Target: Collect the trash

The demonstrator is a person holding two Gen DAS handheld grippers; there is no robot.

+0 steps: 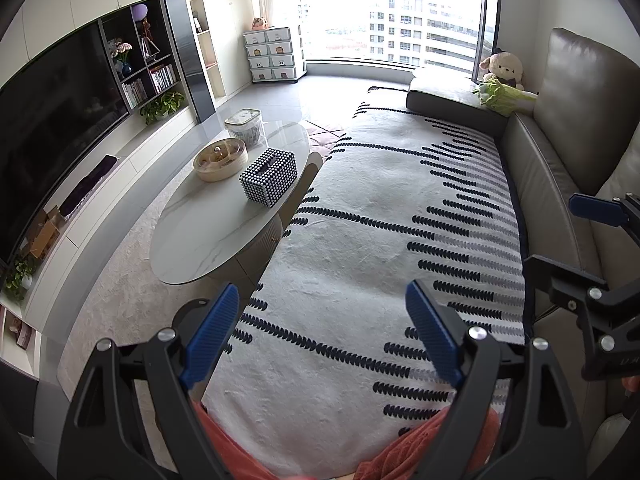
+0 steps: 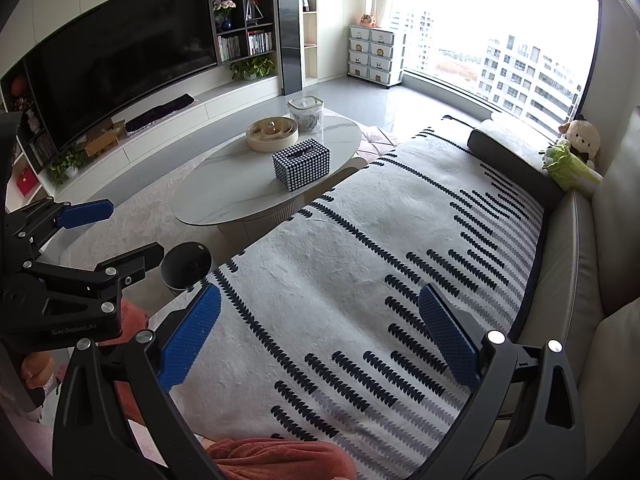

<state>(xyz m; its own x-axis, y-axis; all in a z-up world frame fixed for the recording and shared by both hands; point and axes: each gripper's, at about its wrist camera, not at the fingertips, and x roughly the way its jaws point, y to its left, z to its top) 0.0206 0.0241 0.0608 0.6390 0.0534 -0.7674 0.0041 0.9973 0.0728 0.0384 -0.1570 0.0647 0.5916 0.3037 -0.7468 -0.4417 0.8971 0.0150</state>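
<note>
No loose trash shows in either view. My left gripper (image 1: 326, 330) is open and empty above a white blanket with dark stripes (image 1: 380, 216) spread on the sofa. My right gripper (image 2: 320, 334) is open and empty over the same blanket (image 2: 360, 248). The right gripper also shows at the right edge of the left wrist view (image 1: 568, 232). The left gripper shows at the left edge of the right wrist view (image 2: 120, 232). A round black bin (image 2: 187, 266) stands on the floor by the sofa's front edge, partly visible behind my left finger (image 1: 188, 312).
An oval marble coffee table (image 1: 200, 240) (image 2: 240, 188) holds a studded tissue box (image 1: 269, 176) (image 2: 301, 164), a round tray (image 1: 219, 159) and a clear lidded tub (image 1: 245, 126). A plush toy (image 1: 505, 70) and a cushion (image 1: 452, 108) sit at the sofa's far end.
</note>
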